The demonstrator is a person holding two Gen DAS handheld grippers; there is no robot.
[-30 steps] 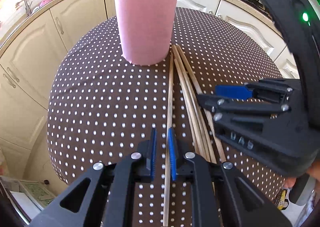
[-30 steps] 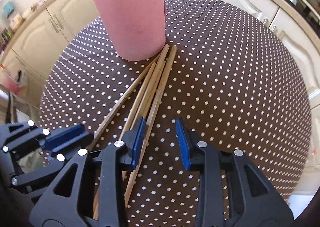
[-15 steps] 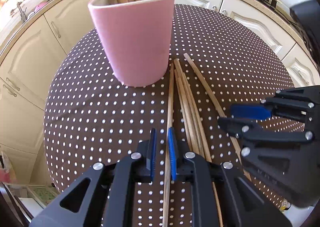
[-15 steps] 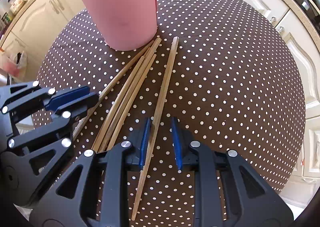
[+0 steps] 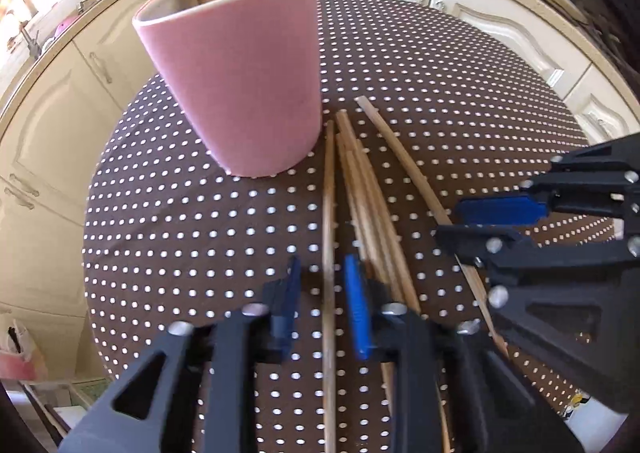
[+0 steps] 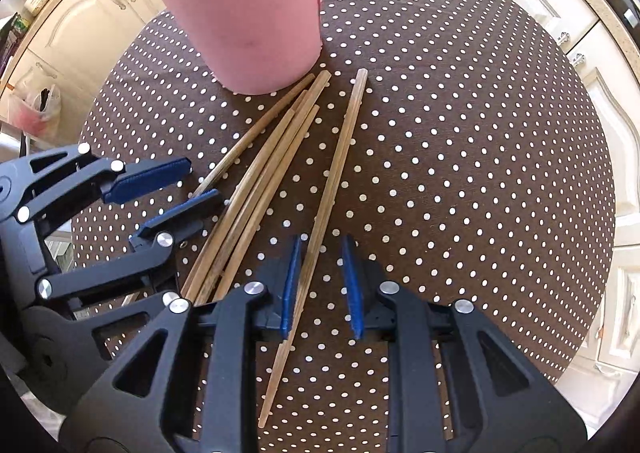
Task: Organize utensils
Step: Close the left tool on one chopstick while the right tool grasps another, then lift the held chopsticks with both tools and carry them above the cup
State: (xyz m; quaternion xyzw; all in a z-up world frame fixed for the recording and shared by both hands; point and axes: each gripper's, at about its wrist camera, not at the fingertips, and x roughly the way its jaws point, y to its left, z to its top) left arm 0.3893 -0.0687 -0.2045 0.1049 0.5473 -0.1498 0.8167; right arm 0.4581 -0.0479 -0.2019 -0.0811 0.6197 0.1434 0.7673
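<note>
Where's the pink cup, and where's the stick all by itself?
pink cup (image 6: pixel 248 13), right wrist view, on its side wall.
lone stick (image 6: pixel 340 157), right wrist view, on its middle.

left black two-finger gripper with blue pads (image 5: pixel 323 289): pointing steeply down, jaws slightly apart, one thin light wooden chopstick (image 5: pixel 329 213) running between the pads, neither pad visibly pressing it | right black two-finger gripper with blue pads (image 6: pixel 320 285): pointing steeply down, jaws closing, another thin wooden chopstick (image 6: pixel 340 157) between them, nearer its left pad
</note>
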